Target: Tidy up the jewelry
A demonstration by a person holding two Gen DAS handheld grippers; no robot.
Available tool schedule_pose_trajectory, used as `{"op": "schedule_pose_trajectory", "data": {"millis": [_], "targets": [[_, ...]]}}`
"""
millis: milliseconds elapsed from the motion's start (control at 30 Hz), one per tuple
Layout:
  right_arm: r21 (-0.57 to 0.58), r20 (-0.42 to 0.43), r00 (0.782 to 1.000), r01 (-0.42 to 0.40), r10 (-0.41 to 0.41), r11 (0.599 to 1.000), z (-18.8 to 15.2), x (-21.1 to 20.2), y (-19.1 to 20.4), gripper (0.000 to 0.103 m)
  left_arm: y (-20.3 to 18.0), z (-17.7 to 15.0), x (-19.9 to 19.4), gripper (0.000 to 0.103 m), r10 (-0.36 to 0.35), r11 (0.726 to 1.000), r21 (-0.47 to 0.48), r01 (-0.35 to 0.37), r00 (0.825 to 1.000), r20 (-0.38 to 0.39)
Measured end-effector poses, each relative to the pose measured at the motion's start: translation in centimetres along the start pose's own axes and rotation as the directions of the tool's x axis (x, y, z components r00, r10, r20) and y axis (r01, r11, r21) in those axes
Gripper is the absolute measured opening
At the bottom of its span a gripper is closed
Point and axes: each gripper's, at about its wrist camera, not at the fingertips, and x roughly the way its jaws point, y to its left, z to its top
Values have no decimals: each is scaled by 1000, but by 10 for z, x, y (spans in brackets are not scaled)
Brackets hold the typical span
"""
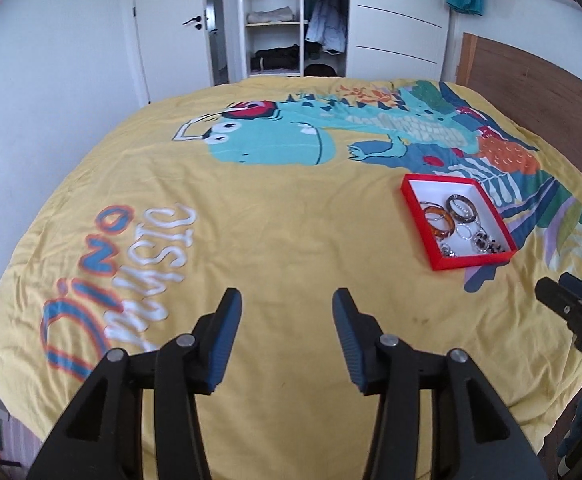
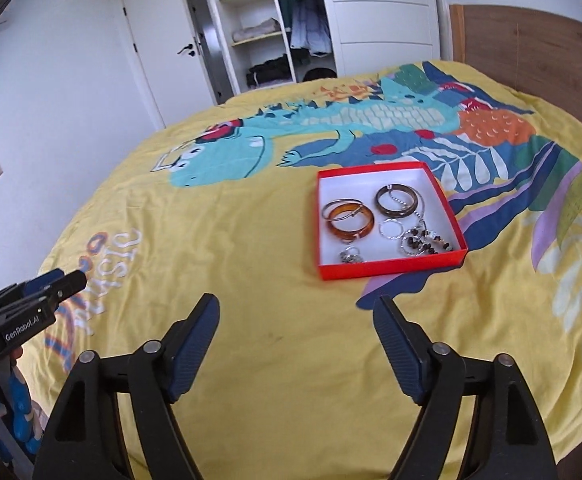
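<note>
A shallow red box (image 2: 387, 270) with a white inside lies on the yellow bedspread; it also shows in the left wrist view (image 1: 469, 261). In it lie an amber bangle (image 2: 351, 222), a dark brown bangle (image 2: 396, 200), thin silver hoops (image 2: 391, 229), a beaded piece (image 2: 431, 242) and small silver rings (image 2: 351, 257). My right gripper (image 2: 297, 308) is open and empty, just short of the box. My left gripper (image 1: 287, 300) is open and empty over bare bedspread, left of the box.
The yellow dinosaur bedspread (image 1: 251, 208) covers the whole bed. A wooden headboard (image 2: 531, 48) stands at the right. An open white wardrobe (image 1: 275, 16) and a door are behind the bed. Each gripper shows at the edge of the other's view.
</note>
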Motion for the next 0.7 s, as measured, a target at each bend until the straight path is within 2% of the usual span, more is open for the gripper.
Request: {"op": "schedule_pose_trajectory", "data": {"millis": [233, 700], "targets": [[-29, 13, 1000, -26, 26, 999, -21, -23, 23, 80, 26, -29, -36, 46, 37, 999, -27, -36, 999, 29], [-113, 42, 998, -44, 49, 993, -42, -53, 58, 85, 38, -67, -71, 46, 59, 996, -67, -55, 996, 62]]}}
